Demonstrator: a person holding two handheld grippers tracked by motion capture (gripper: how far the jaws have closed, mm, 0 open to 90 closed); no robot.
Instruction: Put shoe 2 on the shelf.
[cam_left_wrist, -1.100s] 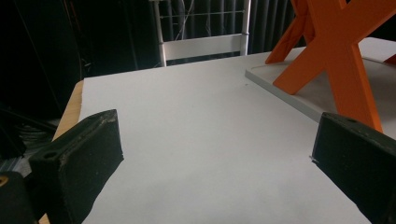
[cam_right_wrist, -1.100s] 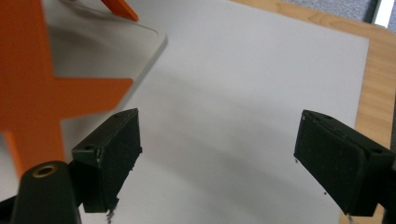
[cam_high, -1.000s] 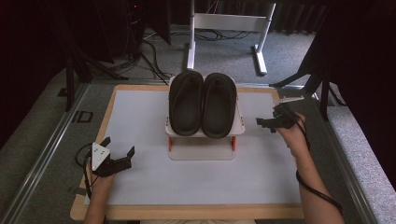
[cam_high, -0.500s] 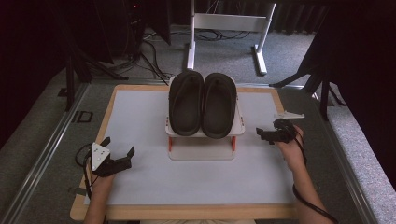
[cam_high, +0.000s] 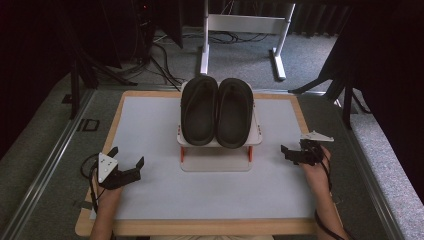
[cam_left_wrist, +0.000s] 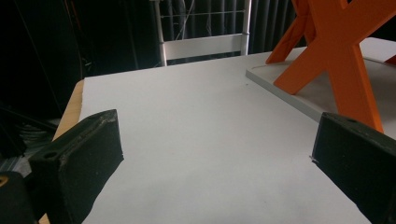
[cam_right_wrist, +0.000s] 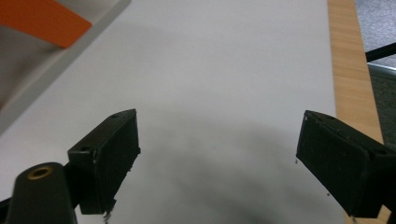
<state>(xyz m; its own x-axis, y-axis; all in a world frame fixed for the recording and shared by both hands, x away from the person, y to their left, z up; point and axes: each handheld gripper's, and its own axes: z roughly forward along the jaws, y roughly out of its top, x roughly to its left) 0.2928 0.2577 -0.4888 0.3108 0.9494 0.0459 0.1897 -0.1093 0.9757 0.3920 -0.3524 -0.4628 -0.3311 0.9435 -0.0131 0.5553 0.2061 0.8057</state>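
With the pair of black slippers (cam_high: 217, 111) sitting side by side on the small orange-legged rack (cam_high: 216, 159) mid-counter, you seem between steps: both your left claw (cam_high: 125, 166) and right claw (cam_high: 291, 154) hang spread and empty, well apart from the slippers, so next reach inward.

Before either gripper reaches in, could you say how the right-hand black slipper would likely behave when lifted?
The right slipper looks thick and moulded, so probably light and slightly flexible. Overhanging the small rack, it might tip if nudged.
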